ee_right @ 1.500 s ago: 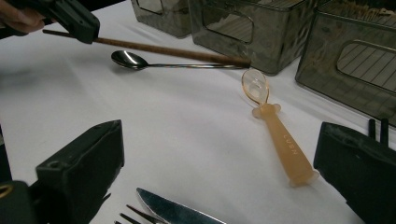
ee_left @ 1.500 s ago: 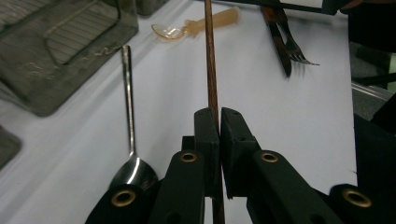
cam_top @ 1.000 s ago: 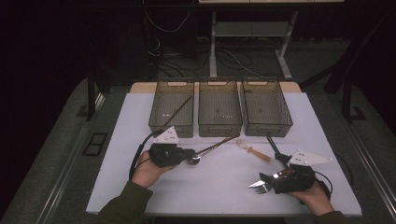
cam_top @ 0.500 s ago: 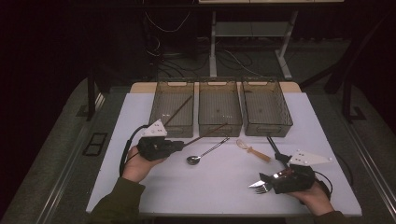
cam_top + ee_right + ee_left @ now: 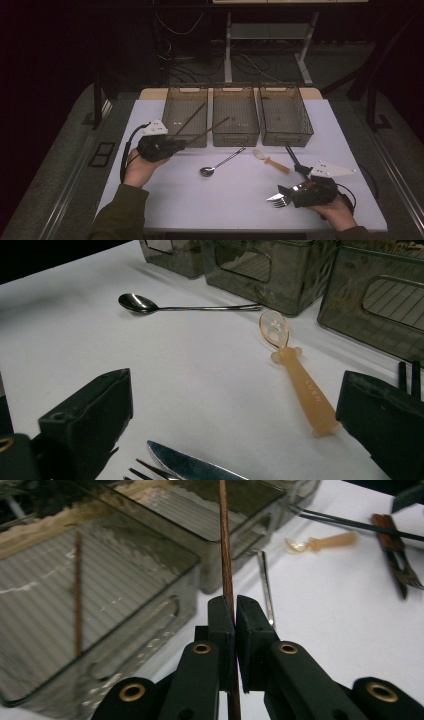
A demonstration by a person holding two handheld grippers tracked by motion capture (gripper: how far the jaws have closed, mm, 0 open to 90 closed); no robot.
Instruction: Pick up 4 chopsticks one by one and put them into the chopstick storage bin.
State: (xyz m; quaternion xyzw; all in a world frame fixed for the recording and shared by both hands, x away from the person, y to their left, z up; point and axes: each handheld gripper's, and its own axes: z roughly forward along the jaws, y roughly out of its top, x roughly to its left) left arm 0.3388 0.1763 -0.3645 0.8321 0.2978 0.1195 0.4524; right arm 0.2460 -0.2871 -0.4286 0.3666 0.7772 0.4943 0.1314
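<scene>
The left tool (image 5: 172,144) is squeezed tight on a thin brown chopstick (image 5: 207,131). In the left gripper view, the two black jaws press on the stick from both sides, and the stick runs straight up between them. From the high view, the chopstick sticks out from the tool and slants up over the front edge of the left bin (image 5: 172,102) toward the middle bin (image 5: 235,137). Its far tip is above the middle bin. A second brown chopstick (image 5: 190,119) lies slanted inside the left bin.

The right tool (image 5: 284,192) sits low near the front right part of the white table (image 5: 240,210). Its jaws stand wide apart in the right gripper view, with nothing between them. A metal knife (image 5: 192,465) and a fork (image 5: 281,202) lie on the table just in front of it.

A shiny metal spoon (image 5: 220,163) lies on the table in front of the middle bin. A small see-through orange spoon (image 5: 270,160) lies just beside it, to the right. Some black utensils (image 5: 295,162) lie near the right tool, in front of the right bin (image 5: 285,137). The three dark bins stand side by side at the back of the table.
</scene>
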